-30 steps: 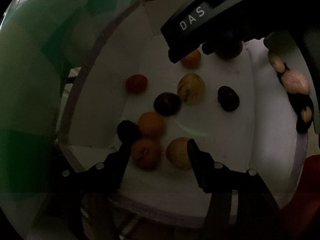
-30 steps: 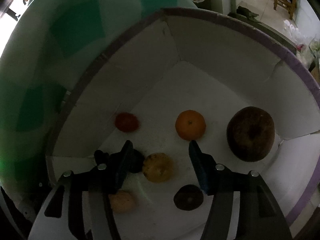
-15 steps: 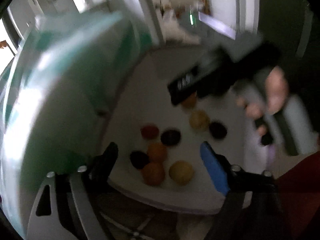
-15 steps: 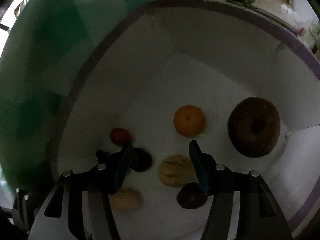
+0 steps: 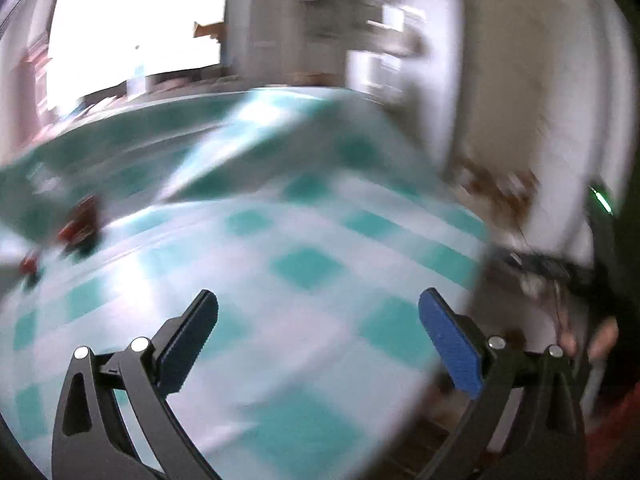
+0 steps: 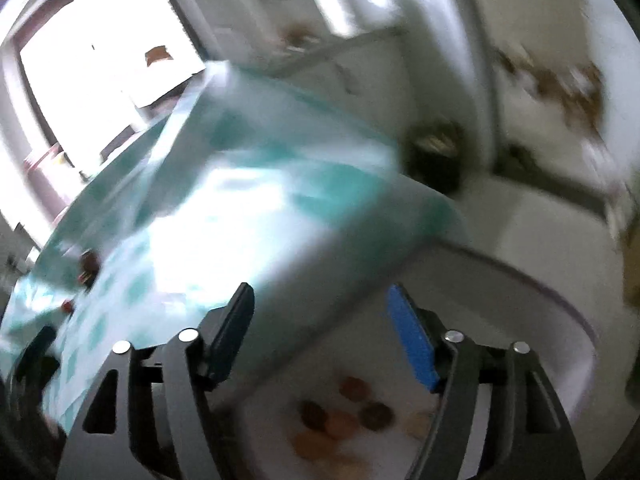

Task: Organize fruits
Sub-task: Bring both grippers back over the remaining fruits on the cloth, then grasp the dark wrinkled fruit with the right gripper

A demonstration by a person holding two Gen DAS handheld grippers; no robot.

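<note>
Both views are blurred by motion. My left gripper [image 5: 318,312] hangs above a table under a green-and-white checked cloth [image 5: 280,264]; its jaws are opening, wide apart, with nothing between them. Small red fruits [image 5: 80,220] lie far left on the cloth. My right gripper [image 6: 320,312] is over the edge of a white box [image 6: 520,280] beside the table, its jaws opening and empty. Several orange and dark fruits [image 6: 344,416] lie on the box's floor below it. The same red fruits [image 6: 88,264] show at the left of the right wrist view.
A bright window [image 5: 132,28] lies beyond the table. A pale door or wall [image 5: 520,100] stands at the right. A hand [image 5: 600,340] on the other gripper's handle shows at the right edge. A dark object [image 6: 436,152] sits on the floor past the table's corner.
Both grippers have risen out of the white box and tipped up toward the table. The left jaws spread wide; the right jaws have widened too. The fruits stay in the box.
</note>
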